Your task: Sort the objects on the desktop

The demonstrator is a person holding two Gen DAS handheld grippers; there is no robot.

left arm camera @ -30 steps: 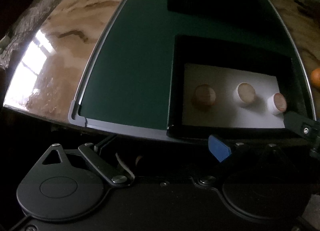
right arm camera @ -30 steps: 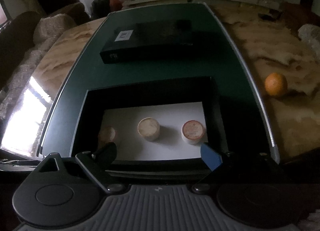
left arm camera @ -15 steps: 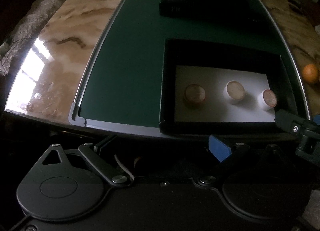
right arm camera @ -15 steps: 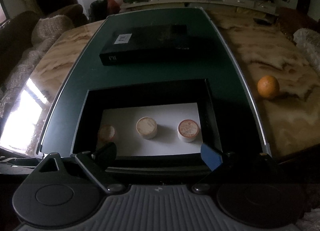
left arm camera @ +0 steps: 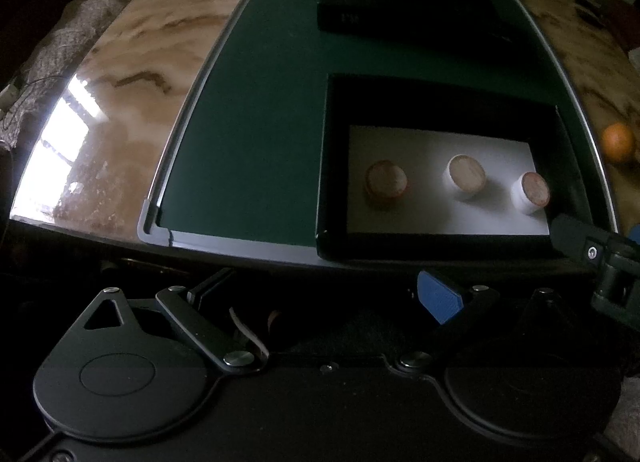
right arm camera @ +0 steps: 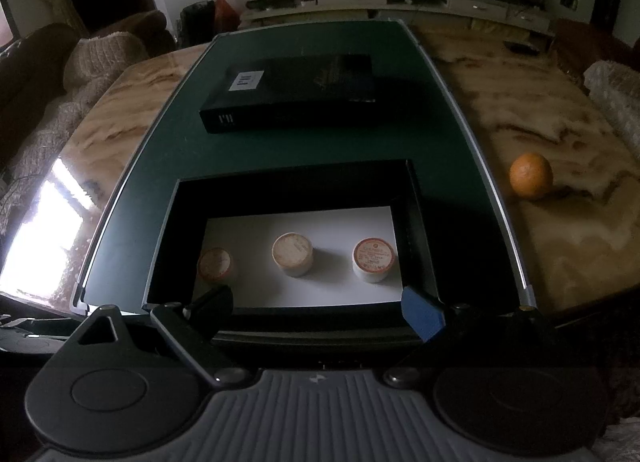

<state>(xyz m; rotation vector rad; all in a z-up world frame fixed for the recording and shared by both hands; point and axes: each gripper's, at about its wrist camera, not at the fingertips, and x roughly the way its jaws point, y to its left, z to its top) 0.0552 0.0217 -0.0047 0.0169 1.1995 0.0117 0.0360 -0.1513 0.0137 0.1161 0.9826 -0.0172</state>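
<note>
An open black box (right arm camera: pixel 416 222) with a white floor sits on a green mat (right arm camera: pixel 280 150). In it stand three small round containers in a row: left (right arm camera: pixel 215 264), middle (right arm camera: pixel 292 253), right (right arm camera: pixel 374 259). The same three show in the left wrist view (left arm camera: pixel 386 180) (left arm camera: pixel 466 174) (left arm camera: pixel 530 192). My right gripper (right arm camera: pixel 316 310) is open and empty, just before the box's near wall. My left gripper (left arm camera: pixel 320 294) is open and empty, below the mat's near edge, left of the box (left arm camera: pixel 324 158).
A closed black box (right arm camera: pixel 292 94) with a white label lies farther back on the mat. An orange (right arm camera: pixel 531 175) rests on the marble table (right arm camera: pixel 540 222) to the right. A couch (right arm camera: pixel 60 74) stands left. The right gripper's finger (left arm camera: pixel 580 238) shows in the left view.
Both grippers have pulled back and up from the box; the containers look smaller and more of the table and room shows. Nothing on the mat has moved.
</note>
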